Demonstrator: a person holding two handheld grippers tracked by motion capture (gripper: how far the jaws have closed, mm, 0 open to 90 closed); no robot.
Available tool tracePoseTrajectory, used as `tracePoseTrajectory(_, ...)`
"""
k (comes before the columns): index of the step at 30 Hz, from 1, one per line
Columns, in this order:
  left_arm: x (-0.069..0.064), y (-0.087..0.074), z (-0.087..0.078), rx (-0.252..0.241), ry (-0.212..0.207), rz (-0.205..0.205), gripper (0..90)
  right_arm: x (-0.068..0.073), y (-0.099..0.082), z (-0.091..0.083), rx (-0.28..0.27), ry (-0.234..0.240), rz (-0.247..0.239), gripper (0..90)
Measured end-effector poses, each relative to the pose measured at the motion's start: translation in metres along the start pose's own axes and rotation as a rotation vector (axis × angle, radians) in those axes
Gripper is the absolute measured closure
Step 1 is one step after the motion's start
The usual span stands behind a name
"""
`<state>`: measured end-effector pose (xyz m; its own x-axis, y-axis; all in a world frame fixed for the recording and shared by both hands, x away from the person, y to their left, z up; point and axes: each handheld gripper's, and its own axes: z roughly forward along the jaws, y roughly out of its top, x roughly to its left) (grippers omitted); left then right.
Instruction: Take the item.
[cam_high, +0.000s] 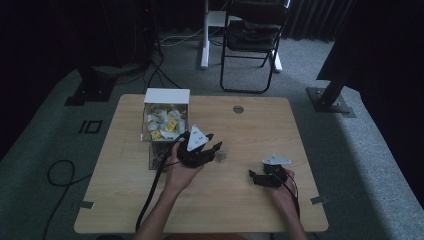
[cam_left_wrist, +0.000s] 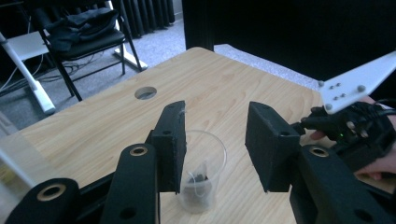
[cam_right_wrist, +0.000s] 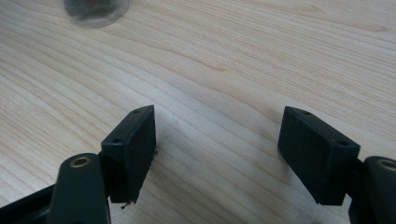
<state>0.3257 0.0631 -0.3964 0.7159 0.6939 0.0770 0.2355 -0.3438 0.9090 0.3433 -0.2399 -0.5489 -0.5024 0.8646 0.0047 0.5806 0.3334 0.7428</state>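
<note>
So my left gripper has its jaws parted, nothing pinched between them, hanging over a clear plastic cup that sits near the middle of the tabletop. Inside the cup there's what I think is a tea bag with its string, though the view is murky. The box of tea bags sits toward the far left corner. My right gripper rests wide open and empty near the front right edge. Main worry: that cup looks light, so a low jaw clipping its rim could tip it, or snag the string and drag the bag out.
</note>
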Motion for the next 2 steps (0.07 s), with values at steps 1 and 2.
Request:
tracePoseTrajectory(1, 0.0002, -0.0012, -0.0033, 0.001, 0.001, 0.005, 58.5, 0.0000, 0.0000, 0.0000, 0.000, 0.000, 0.000, 27.3)
tracePoseTrajectory(2, 0.0002, -0.0012, -0.0033, 0.001, 0.001, 0.005, 58.4, 0.0000, 0.0000, 0.0000, 0.000, 0.000, 0.000, 27.3)
